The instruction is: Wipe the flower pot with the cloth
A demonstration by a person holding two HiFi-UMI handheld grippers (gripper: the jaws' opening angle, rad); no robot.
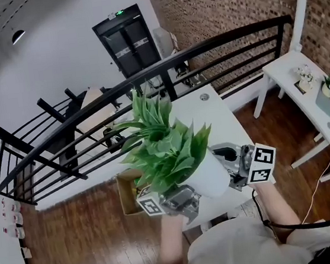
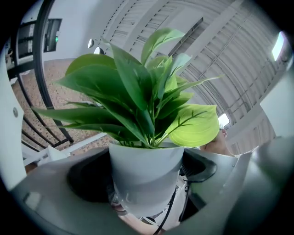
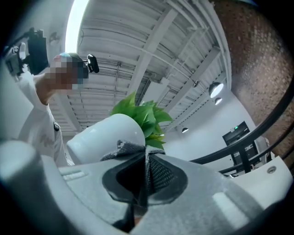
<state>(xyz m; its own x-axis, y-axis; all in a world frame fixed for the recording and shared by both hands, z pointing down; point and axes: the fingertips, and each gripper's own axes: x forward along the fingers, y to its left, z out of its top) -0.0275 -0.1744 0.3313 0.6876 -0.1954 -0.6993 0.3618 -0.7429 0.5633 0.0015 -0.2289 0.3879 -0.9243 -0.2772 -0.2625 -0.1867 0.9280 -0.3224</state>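
Your left gripper (image 1: 182,200): clasps flower pot (image 1: 209,174) off the table, tilted, leaves far-left | your right gripper (image 1: 225,161): clenched on cloth (image 3: 133,148) | pot wall just left of cloth, right gripper nearer.

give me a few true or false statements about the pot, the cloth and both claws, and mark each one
1. The left claw grips the white flower pot. True.
2. The right claw is empty. False: its jaws are closed on a grey cloth, held up by the pot's side.
3. The pot stands on the white table. False: it is held up in the air, tilted, above the table.
4. The pot holds a plant with green leaves. True.
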